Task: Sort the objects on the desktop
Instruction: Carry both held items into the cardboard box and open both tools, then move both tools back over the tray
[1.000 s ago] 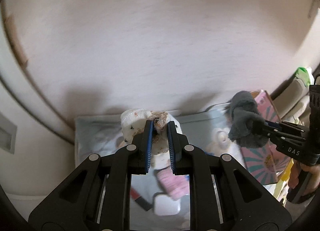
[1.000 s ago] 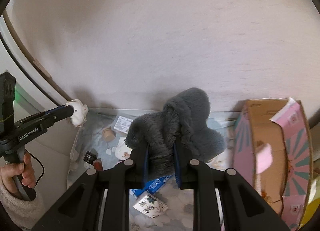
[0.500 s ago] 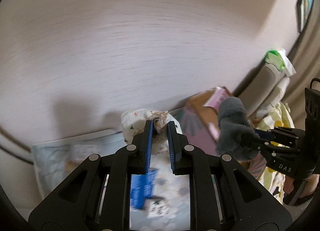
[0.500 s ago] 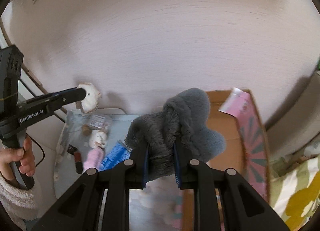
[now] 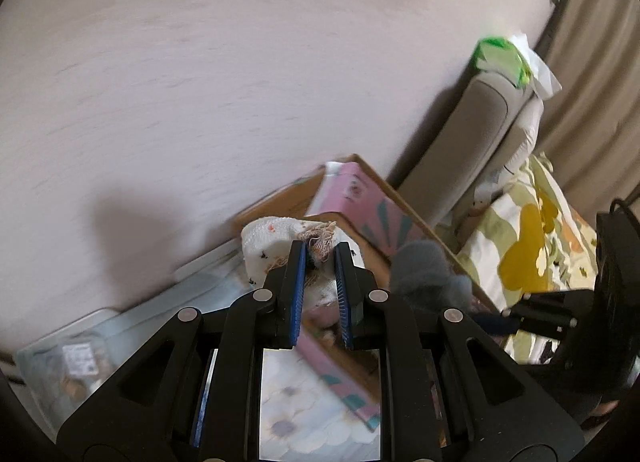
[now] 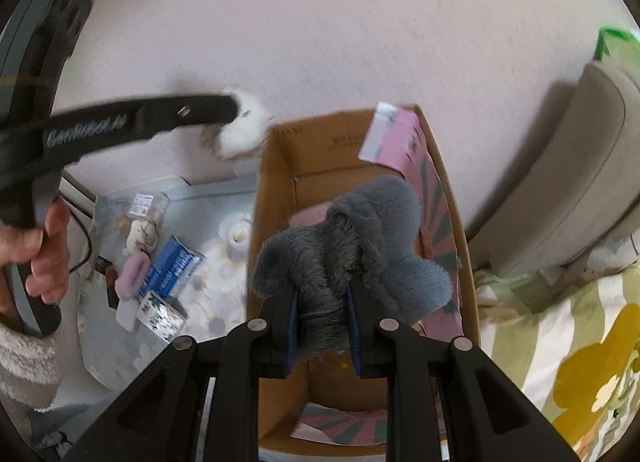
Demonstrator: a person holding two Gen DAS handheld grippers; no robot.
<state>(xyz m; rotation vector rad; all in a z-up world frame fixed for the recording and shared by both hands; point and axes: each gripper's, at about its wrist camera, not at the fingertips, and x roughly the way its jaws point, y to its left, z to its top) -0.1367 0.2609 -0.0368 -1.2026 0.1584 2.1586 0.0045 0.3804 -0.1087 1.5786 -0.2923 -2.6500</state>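
Note:
My left gripper (image 5: pixel 320 258) is shut on a small white cloth toy (image 5: pixel 272 242) with frayed tan threads, held in the air near the left rim of a pink-patterned cardboard box (image 5: pixel 376 221). My right gripper (image 6: pixel 322 294) is shut on a grey plush toy (image 6: pixel 360 246) and holds it over the open box (image 6: pixel 276 189). The grey plush also shows in the left wrist view (image 5: pixel 424 274). The white toy shows in the right wrist view (image 6: pixel 244 133), just left of the box's far corner.
A pale floral tray (image 6: pixel 208 274) left of the box holds a blue packet (image 6: pixel 172 266), a pink item (image 6: pixel 134 274), a small printed box (image 6: pixel 160 314) and other small things. A beige chair (image 6: pixel 580 181) and a yellow-flowered fabric (image 6: pixel 580 362) lie to the right. A wall stands behind.
Both grippers have swung right, from over the tray to the cardboard box. The grey plush now hangs over the box opening and the white toy is near its left rim.

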